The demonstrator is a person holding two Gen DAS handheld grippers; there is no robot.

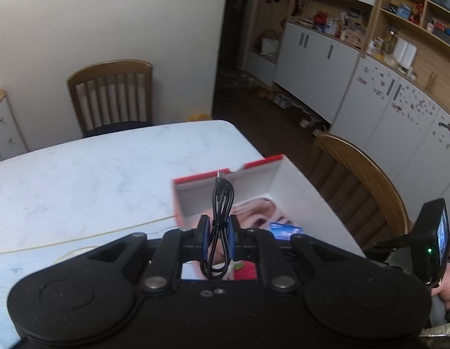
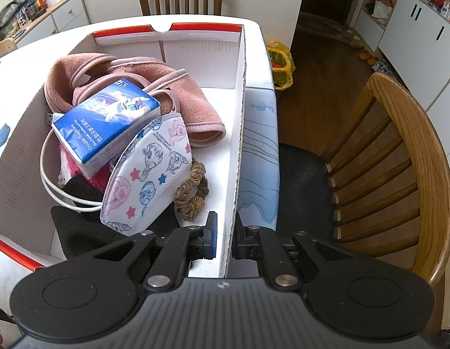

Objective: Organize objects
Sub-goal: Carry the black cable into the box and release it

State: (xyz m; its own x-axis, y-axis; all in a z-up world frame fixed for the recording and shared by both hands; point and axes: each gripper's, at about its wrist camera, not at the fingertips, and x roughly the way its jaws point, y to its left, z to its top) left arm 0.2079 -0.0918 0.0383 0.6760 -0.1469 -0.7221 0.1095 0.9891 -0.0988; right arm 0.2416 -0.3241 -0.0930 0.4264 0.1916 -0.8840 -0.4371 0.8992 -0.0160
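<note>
Left gripper point(image 1: 219, 240) clenched on a coiled black USB cable point(image 1: 220, 221), blue pads pressing the bundle from both sides, connector end pointing up and away, held above the open cardboard box point(image 1: 280, 180) on the white marble table point(image 1: 88, 174). Right gripper point(image 2: 223, 240) closed around the right wall of the same box point(image 2: 239, 133), one finger inside, one outside, the thin corrugated edge pinched between the pads. Inside the box: a pink fleece garment point(image 2: 193, 99), a blue tissue pack point(image 2: 105, 122) lying on top of it, a cartoon-printed face mask point(image 2: 149, 174) leaning against the pack, a brown scrunchie point(image 2: 193, 192) just beside the mask, a white cable point(image 2: 50, 180) looping along the left side. Wooden chair point(image 2: 405, 174) near the table's right edge.
</note>
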